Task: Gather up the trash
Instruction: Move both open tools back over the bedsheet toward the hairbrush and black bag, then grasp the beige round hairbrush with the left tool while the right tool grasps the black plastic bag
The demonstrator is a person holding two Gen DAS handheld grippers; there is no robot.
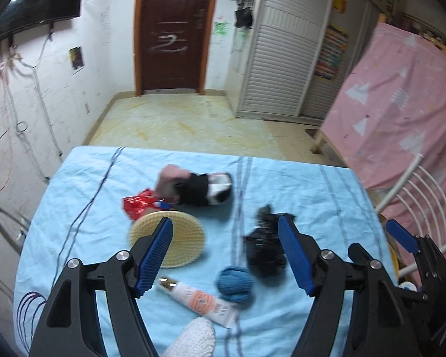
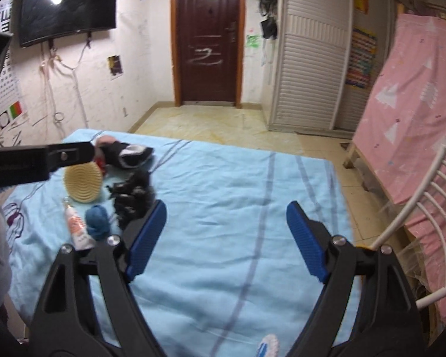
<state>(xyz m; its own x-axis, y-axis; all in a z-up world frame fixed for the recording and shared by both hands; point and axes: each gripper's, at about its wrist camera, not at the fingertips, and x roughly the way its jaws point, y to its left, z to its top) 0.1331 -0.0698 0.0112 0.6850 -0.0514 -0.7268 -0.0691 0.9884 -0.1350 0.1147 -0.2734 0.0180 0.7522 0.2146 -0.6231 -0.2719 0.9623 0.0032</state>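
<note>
The crumpled black bag (image 1: 264, 247) lies on the blue sheet (image 1: 282, 327) just inside the left gripper (image 1: 226, 255)'s right finger, nearer it than the right gripper (image 2: 226, 238). Both jaws gape, holding nothing. Beside the bag: one yarn ball (image 1: 235, 282), one tube (image 1: 202, 300), one round brush (image 1: 181, 238), one red wrapper (image 1: 138, 205).

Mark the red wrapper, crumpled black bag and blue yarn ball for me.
red wrapper (image 1: 136, 205): left wrist view, middle of the crinkled foil.
crumpled black bag (image 1: 263, 250): left wrist view, centre of the wad.
blue yarn ball (image 2: 97, 221): right wrist view, middle of the ball.
</note>
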